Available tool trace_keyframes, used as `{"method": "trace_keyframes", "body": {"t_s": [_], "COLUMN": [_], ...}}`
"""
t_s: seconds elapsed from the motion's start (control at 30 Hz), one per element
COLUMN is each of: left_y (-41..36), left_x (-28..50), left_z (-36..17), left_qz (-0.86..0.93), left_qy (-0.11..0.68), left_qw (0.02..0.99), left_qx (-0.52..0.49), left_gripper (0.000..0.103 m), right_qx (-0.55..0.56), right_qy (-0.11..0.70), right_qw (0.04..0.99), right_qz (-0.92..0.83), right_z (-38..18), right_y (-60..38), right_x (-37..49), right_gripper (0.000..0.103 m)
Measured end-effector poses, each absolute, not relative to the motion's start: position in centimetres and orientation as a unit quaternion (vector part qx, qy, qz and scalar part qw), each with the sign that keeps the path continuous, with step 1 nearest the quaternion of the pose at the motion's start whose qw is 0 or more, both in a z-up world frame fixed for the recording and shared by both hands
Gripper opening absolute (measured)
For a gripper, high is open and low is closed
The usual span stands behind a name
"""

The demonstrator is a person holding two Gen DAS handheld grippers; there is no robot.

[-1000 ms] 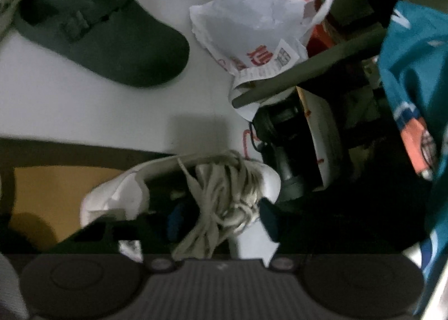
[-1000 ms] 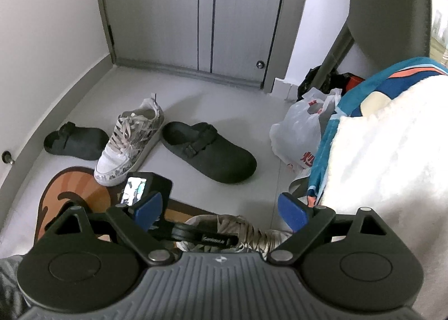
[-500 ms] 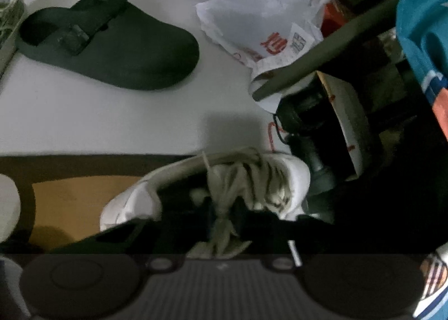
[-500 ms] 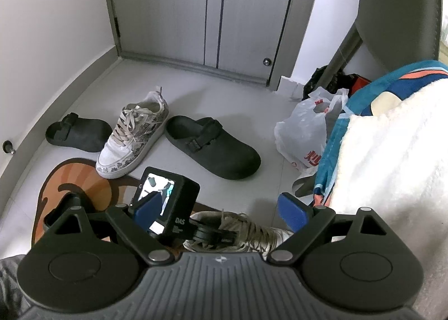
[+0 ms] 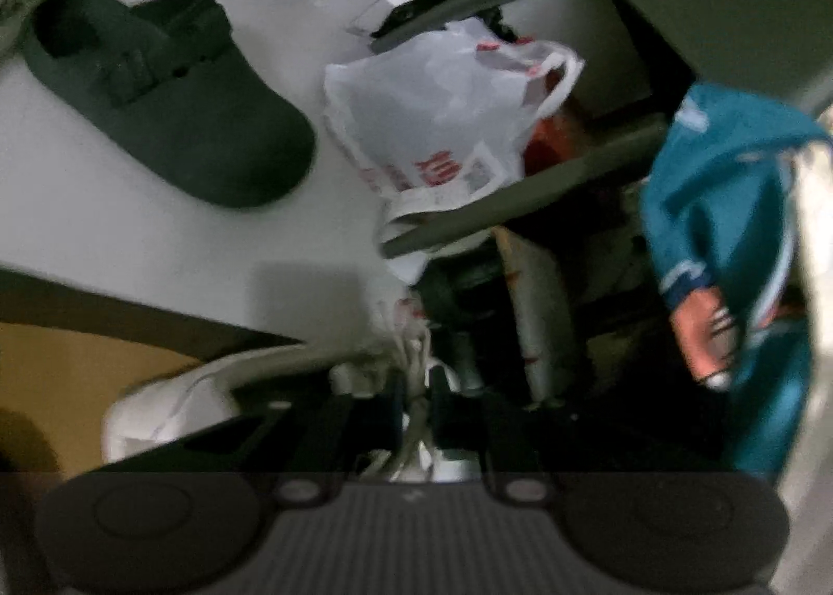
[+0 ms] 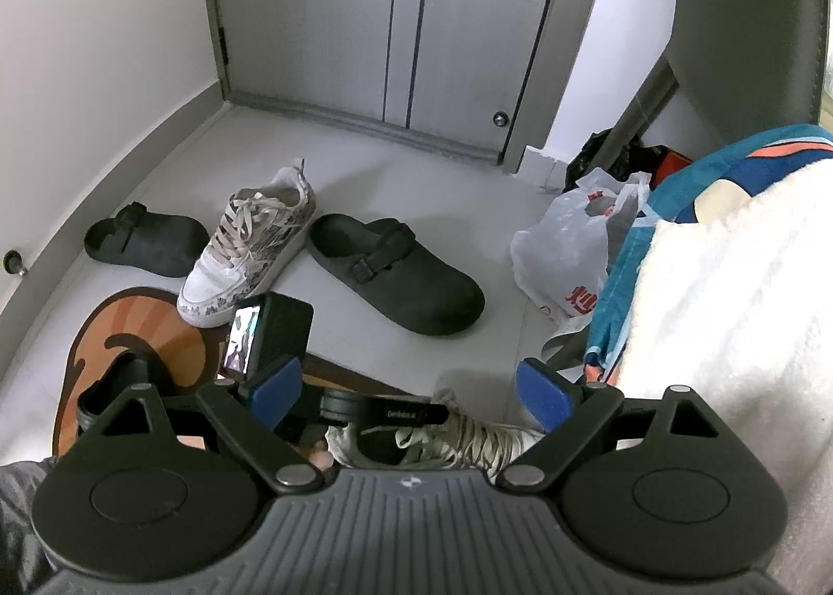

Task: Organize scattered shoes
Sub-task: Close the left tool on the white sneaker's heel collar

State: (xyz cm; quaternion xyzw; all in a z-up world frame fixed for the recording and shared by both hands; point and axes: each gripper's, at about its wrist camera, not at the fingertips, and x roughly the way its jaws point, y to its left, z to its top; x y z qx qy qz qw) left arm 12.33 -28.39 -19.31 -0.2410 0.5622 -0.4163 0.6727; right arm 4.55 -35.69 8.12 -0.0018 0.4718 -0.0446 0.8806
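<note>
The left gripper [image 5: 414, 402] is pinched tight on the laces of the white sneaker [image 5: 172, 402], which sits at the doormat's [image 6: 135, 319] edge. The right gripper [image 6: 411, 389] hangs wide open and empty just above it. Beyond the doormat, the white plastic bag [image 6: 565, 251] stands with its contents hidden.

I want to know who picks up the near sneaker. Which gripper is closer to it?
Left. The left gripper is shut on the near sneaker's laces; the right gripper hangs open above it, not touching.

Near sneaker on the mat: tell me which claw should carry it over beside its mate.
Left. The left claw is already shut on the laces of the near sneaker, so it can lift at once. The right claw hangs open above it, holding nothing. The mate stands between the two black clogs.
</note>
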Motion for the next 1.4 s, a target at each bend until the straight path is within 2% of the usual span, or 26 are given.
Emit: {"method": "trace_keyframes", "body": {"t_s": [0.27,0.3,0.33,0.53,0.7,0.93,1.0,1.07,1.2,1.4], "left_y": [-27.1,-26.9,-26.7,-26.3,-26.6,-26.7,-26.7,-26.8,-27.7,-29.7], "left_x": [12.9,13.0,13.1,14.7,14.7,14.8,14.7,14.5,14.0,13.1], "left_z": [-20.9,-20.9,-20.8,-19.0,-19.3,-21.1,-21.3,-21.5,-21.8,-22.4], "left_qz": [-0.422,-0.428,-0.435,-0.436,-0.415,-0.396,-0.399,-0.4,-0.404,-0.411], "left_qy": [0.549,0.542,0.534,0.525,0.553,0.575,0.577,0.58,0.589,0.599], "left_qw": [0.638,0.633,0.629,0.649,0.66,0.65,0.642,0.636,0.624,0.615], "left_qx": [-0.336,-0.349,-0.361,-0.337,-0.294,-0.301,-0.31,-0.317,-0.317,-0.307], "left_gripper": [0.009,0.007,0.0,0.0,0.0,0.018,0.034,0.045,0.05,0.052], "right_qx": [-0.002,-0.002,-0.002,-0.002,-0.002,-0.005,-0.003,-0.003,-0.001,0.001], "right_qy": [0.472,0.472,0.472,0.474,0.474,0.474,0.474,0.475,0.474,0.474], "right_qw": [0.881,0.88,0.88,0.88,0.88,0.88,0.88,0.879,0.88,0.88], "right_qz": [-0.044,-0.044,-0.044,-0.044,-0.044,-0.039,-0.039,-0.037,-0.037,-0.035], "right_z": [8.1,8.0,8.0,7.9,8.0,8.0,8.0,8.0,8.1,8.0], "right_y": [-35.7,-35.7,-35.6,-35.6,-35.6,-35.4,-35.4,-35.4,-35.4,-35.4], "right_x": [4.6,4.5,4.5,4.5,4.5,4.5,4.5,4.6,4.5,4.5], "right_gripper": [0.093,0.093,0.093,0.093,0.093,0.093,0.093,0.093,0.093,0.093]}}
